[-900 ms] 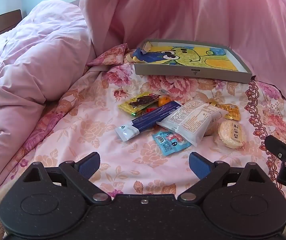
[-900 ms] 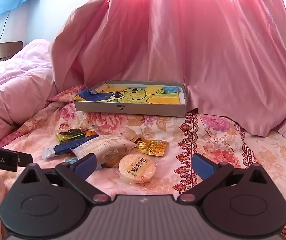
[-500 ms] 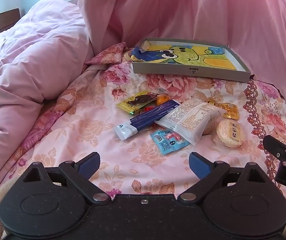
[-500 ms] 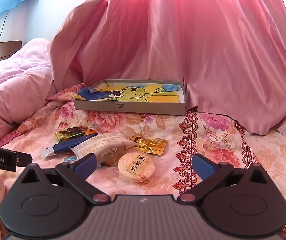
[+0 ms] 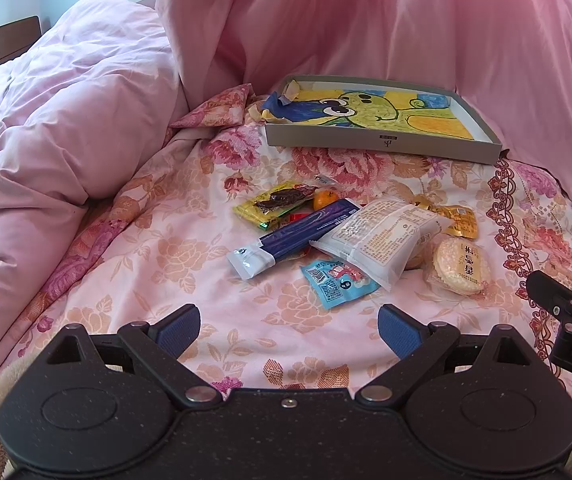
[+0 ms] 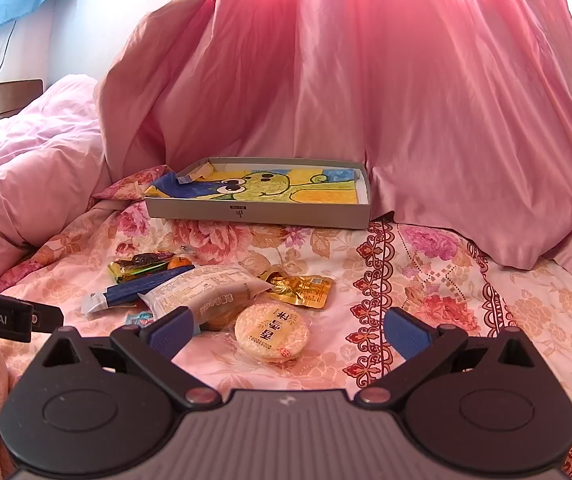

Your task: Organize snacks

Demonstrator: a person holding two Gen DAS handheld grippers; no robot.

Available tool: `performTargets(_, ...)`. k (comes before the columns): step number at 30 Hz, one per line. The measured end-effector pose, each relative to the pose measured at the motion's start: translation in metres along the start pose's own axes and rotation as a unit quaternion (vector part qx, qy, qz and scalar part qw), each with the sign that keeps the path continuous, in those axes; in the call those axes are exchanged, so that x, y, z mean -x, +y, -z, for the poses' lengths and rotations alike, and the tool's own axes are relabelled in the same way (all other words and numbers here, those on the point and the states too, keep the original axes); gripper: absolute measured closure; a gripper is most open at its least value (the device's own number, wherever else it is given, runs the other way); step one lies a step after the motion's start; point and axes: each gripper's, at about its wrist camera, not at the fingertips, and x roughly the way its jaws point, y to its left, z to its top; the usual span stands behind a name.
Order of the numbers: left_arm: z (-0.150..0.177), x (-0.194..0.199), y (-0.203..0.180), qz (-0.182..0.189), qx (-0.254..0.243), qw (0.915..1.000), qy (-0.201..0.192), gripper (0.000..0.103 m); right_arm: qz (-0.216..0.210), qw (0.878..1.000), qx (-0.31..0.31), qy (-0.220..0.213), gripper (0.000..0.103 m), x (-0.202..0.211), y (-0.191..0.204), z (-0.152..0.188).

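A: Both sets of jaws are spread wide and empty, the left gripper (image 5: 288, 326) and the right gripper (image 6: 290, 330) above the floral bedsheet (image 5: 174, 264).

B: What lies ahead of them?

A: Just past the left jaws, a crinkly light-blue packet (image 5: 338, 282); between the right jaws, a round wrapped rice cake (image 6: 272, 332). Beyond, touching and overlapping: a white pillow pack (image 5: 382, 236), a long blue packet (image 5: 298, 234), a gold foil sachet (image 6: 302, 290).

B: Farther?

A: A shallow grey cardboard box (image 5: 382, 144), then pink drapes (image 6: 406, 100). Nothing blocks the way.
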Motion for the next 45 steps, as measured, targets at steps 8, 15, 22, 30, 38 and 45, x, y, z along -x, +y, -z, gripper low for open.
performTargets(8, 0.0, 0.0, -0.0001, 0.0, 0.0, 1.0, 0.0, 0.007, 0.002, 1.0, 0.0, 0.001, 0.0, -0.0002, -0.0003, 0.0007)
performTargets(15, 0.002, -0.0012, -0.0008, 0.001, 0.002, 1.0, 0.002, 0.007, 0.002, 1.0, 0.0, 0.002, 0.0, -0.0005, -0.0006, -0.0003)
performTargets(22, 0.0011, -0.0015, 0.0, 0.001, 0.003, 1.0, 0.003, 0.007, 0.002, 1.0, 0.0, 0.002, 0.0, -0.0005, -0.0007, -0.0006)
performTargets(30, 0.0014, -0.0034, 0.003, 0.001, 0.004, 1.0, 0.004, 0.007, 0.003, 1.0, 0.002, 0.003, 0.0, -0.0011, 0.0, -0.0001)
performTargets(38, 0.0013, -0.0034, 0.0031, 0.001, 0.004, 1.0, 0.004, 0.007, 0.004, 1.0, 0.002, 0.004, 0.0, -0.001, -0.0002, -0.0007)
performTargets(45, 0.0032, -0.0038, 0.0041, 0.0, 0.006, 1.0, 0.003, 0.007, 0.004, 1.0, 0.002, 0.002, 0.0, -0.0005, 0.0, -0.0001)
